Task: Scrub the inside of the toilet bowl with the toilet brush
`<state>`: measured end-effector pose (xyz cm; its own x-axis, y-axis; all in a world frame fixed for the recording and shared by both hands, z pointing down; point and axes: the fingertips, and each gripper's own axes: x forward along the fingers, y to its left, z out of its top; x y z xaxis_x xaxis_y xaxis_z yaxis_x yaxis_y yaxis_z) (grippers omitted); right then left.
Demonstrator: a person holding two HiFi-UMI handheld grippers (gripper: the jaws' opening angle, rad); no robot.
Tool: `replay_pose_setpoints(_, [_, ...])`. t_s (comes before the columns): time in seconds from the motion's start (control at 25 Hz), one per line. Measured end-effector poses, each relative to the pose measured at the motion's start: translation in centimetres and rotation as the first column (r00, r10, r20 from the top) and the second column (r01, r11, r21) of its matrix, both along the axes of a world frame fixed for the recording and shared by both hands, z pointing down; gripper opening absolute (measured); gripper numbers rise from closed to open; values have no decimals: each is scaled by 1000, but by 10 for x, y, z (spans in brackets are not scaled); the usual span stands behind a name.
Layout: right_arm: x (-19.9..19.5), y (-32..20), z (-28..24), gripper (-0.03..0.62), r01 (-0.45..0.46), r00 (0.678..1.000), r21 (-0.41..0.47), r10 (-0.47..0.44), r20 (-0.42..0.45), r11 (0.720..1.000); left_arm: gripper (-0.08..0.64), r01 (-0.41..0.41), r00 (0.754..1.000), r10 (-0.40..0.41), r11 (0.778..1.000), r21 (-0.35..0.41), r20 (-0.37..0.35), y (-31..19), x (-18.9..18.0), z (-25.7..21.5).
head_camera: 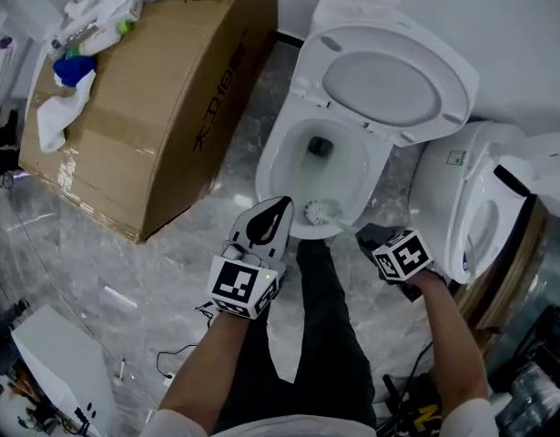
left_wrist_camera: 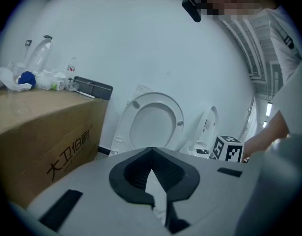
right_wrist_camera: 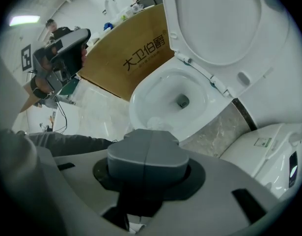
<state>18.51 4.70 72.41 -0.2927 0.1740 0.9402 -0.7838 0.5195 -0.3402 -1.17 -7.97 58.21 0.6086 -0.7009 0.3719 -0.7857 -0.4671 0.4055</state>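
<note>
**Toilet brush** (head_camera: 321,212): white bristle head, low at frame centre, against the near inside wall of the toilet bowl (head_camera: 281,162).

**Bowl:** glazed white ceramic, oval, smooth.

**Right hand-held gripper** (right_wrist_camera: 147,151): grey pads pressed together, apparently on the brush handle.

**Left hand-held gripper** (left_wrist_camera: 151,173): black ribbed jaws closed to a slit, carrying nothing.

**Handling:** press the bristles to the glaze and work round the curve in short strokes, including under the rim.

White porcelain toilet bowl (head_camera: 272,160) dead centre — big brown cardboard box (head_camera: 161,98) to its left, second white toilet (head_camera: 448,198) to its right. White-bristled toilet brush (head_camera: 321,212) sits inside its near rim — left gripper (head_camera: 267,218) and right gripper (head_camera: 369,238) just before it.
</note>
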Motion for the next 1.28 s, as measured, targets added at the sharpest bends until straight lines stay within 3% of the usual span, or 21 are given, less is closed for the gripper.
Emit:
replay_pose_setpoints(0.24, [17,-15,-2,158,116,991,16,-114,-69,993,8,8,1000,-8,1000,-14,1,0,18,5])
replay_pose_setpoints(0.64, [48,-40,-4,158,187,969,60,-175,-174,980,8,16,1000,-16,999,-36,21,-4,33,12])
replay_pose_setpoints(1.28, [76,-80,-8,158,79,975,148,-46,-215,986,8,-16,999,17,999,-41,31,-17,51,19])
